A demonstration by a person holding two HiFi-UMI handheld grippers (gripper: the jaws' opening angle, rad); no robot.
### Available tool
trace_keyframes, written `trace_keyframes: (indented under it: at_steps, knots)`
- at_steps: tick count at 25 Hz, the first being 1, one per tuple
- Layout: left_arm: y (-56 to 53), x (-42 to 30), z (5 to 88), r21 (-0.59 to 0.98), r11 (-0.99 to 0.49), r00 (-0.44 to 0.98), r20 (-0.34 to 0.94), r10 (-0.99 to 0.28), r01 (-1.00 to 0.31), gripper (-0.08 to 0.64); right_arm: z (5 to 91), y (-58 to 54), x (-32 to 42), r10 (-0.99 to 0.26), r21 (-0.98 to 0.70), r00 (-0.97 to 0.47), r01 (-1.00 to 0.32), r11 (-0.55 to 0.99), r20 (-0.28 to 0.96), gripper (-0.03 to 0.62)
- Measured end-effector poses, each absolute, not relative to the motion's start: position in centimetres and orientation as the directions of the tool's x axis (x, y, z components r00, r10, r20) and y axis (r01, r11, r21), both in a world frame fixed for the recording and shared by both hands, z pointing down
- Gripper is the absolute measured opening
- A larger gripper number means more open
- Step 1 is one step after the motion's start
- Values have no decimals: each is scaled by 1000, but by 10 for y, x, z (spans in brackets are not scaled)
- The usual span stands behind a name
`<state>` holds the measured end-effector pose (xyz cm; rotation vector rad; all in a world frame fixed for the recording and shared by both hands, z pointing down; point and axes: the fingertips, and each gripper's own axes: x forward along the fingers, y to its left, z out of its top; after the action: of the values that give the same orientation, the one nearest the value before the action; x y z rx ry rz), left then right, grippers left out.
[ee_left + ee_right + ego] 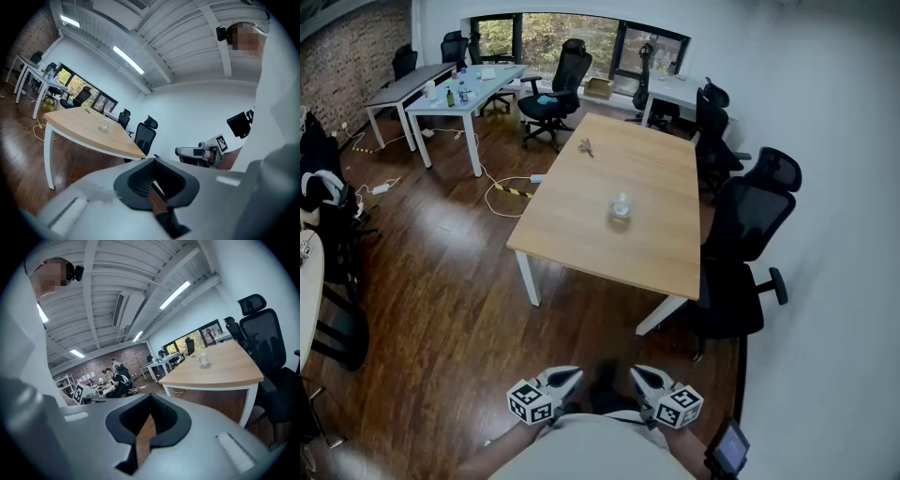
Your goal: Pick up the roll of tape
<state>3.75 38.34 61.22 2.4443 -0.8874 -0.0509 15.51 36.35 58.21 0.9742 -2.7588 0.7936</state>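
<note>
The roll of tape [621, 207] is a small clear ring lying near the middle of the light wooden table [581, 234], far ahead of me. Both gripper views catch it as a tiny ring: the tape [104, 124] and the tape [203, 359]. My left gripper [572, 374] and right gripper [637, 373] hang close to my body over the wooden floor, well short of the table. The left gripper [153, 160] has its jaws together with nothing between them. The right gripper [150, 395] is likewise shut and empty.
Black office chairs [750, 225] line the table's right side, and another chair [555, 94] stands at its far end. A small dark object [586, 146] lies on the table's far part. White desks [459, 98] stand at the back left, with cables [502, 192] on the floor.
</note>
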Motion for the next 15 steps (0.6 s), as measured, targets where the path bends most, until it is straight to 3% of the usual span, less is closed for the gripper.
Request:
trace_keyframes:
  at_steps: [15]
  knots:
    - [247, 40, 601, 417, -625, 745, 253, -617, -659, 6, 585, 221, 138, -457, -468, -855, -518, 716, 247, 6]
